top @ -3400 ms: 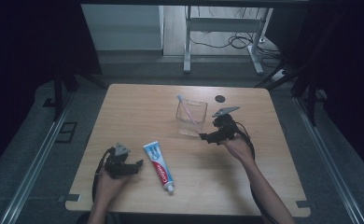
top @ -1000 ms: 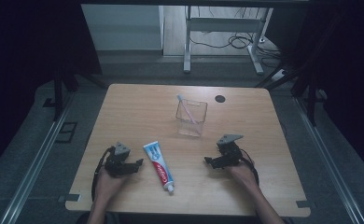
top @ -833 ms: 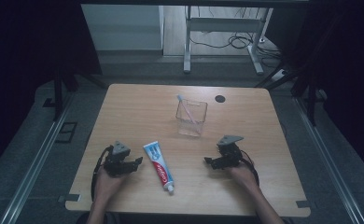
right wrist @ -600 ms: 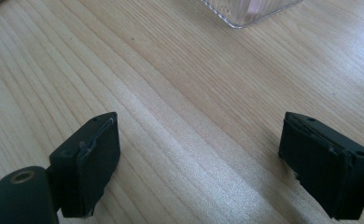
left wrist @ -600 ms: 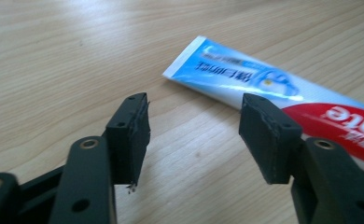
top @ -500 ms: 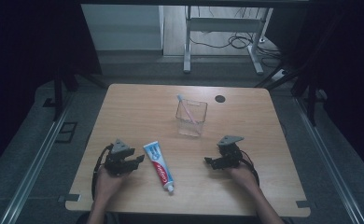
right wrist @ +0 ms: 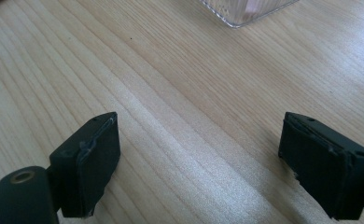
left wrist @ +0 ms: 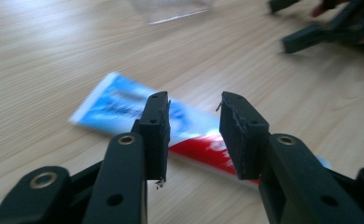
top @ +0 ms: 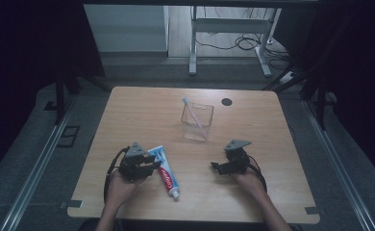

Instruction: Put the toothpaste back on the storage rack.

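Left gripper (left wrist: pixel 193 135) jaws part-open, empty, toothpaste tube (left wrist: pixel 138 116) lying just beyond at 12 o'clock; right gripper (right wrist: pixel 201 163) jaws wide, empty over bare wooden table (right wrist: pixel 180 84), clear cup (top: pixel 197 121) at 11 o'clock holding a toothbrush (top: pixel 191 109).

Small black disc (top: pixel 227 101) on wooden table (top: pixel 128 110).

One wooden table (top: pixel 253 192); one toothpaste tube (top: pixel 165 171) at about seven o'clock on it; one clear square cup (top: pixel 197 123) near the centre; one toothbrush (top: pixel 191 109) inside it; one dark round disc (top: pixel 227 102) at one o'clock.
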`<state>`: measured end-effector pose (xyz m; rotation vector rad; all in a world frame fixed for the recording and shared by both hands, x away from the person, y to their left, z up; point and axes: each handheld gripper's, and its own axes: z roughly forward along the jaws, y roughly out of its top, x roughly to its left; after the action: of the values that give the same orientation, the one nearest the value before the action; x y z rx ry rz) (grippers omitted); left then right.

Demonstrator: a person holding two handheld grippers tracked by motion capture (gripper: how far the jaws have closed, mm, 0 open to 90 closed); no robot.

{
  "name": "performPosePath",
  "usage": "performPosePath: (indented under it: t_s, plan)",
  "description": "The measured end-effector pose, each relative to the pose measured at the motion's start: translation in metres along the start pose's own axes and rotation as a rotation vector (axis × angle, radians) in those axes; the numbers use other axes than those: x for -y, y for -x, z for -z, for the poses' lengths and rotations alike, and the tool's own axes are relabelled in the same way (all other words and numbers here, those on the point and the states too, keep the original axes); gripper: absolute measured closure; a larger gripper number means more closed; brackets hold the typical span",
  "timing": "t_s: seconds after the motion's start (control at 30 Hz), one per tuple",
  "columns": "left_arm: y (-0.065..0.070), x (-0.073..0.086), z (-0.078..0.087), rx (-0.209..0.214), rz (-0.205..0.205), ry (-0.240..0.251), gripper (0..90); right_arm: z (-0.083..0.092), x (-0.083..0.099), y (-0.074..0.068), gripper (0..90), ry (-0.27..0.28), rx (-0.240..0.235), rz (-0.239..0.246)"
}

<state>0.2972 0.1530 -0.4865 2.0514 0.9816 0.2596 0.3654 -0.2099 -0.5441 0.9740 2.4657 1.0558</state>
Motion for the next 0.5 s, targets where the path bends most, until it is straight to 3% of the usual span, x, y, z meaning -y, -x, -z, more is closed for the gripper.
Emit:
performPosePath:
  t_s: [0.17,0.5]
  plan:
    - [0.019,-0.011,-0.015,0.051,-0.045,-0.039,68.3,0.0,0.0,0.0,12.3,0.0,0.0,0.0]
    - [0.045,-0.018,-0.041,0.104,-0.092,-0.144,86.4,0.0,0.0,0.0,12.3,0.0,0.0,0.0]
